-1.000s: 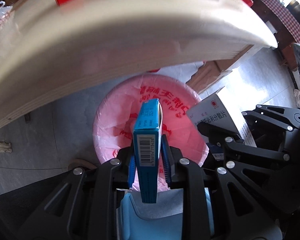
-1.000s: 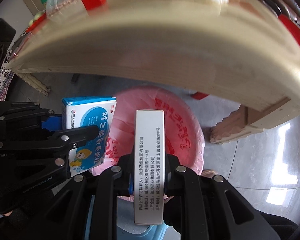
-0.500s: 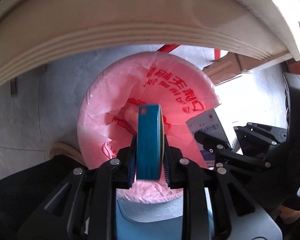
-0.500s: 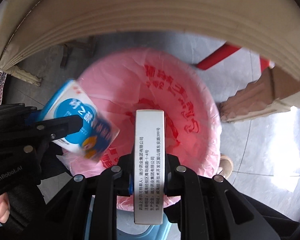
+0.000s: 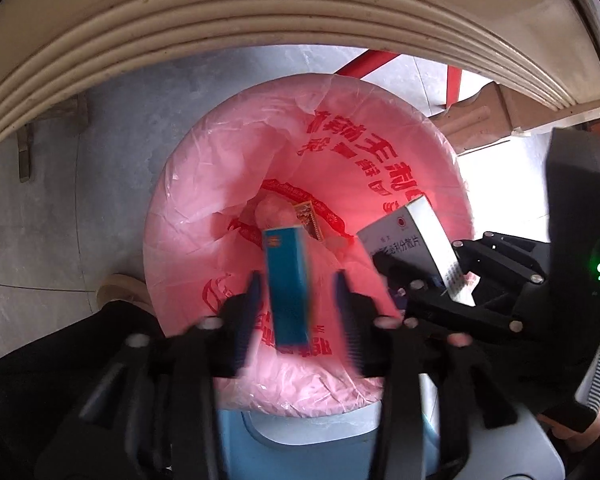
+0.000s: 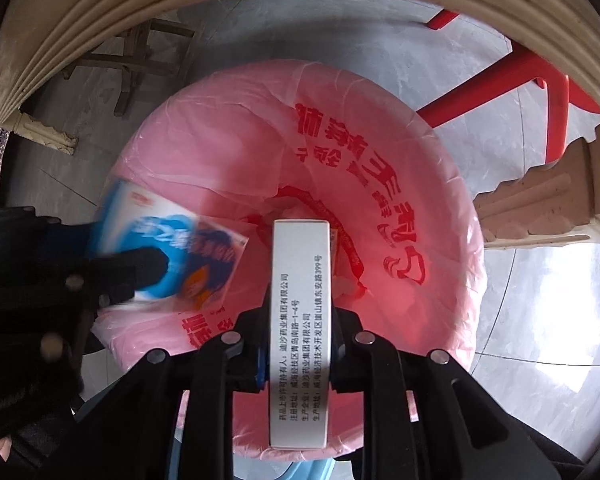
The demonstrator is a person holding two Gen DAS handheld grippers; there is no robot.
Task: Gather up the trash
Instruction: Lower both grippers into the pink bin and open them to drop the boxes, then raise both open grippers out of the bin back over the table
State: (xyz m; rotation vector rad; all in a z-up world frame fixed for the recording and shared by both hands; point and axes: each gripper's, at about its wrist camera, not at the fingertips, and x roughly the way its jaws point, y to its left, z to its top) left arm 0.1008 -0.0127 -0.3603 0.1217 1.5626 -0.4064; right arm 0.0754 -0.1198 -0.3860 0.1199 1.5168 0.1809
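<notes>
Left gripper (image 5: 298, 304) jaws spread, blue box (image 5: 287, 284) loose between them above the pink-lined bin (image 5: 204, 184); right gripper (image 6: 299, 316) clamped on the white box (image 6: 300, 320) over the same bin

The blue box (image 5: 288, 286) is blurry, just above the open pink trash bag (image 5: 228, 184). The white box (image 6: 300, 336) with black writing stands on end over that bag.
</notes>
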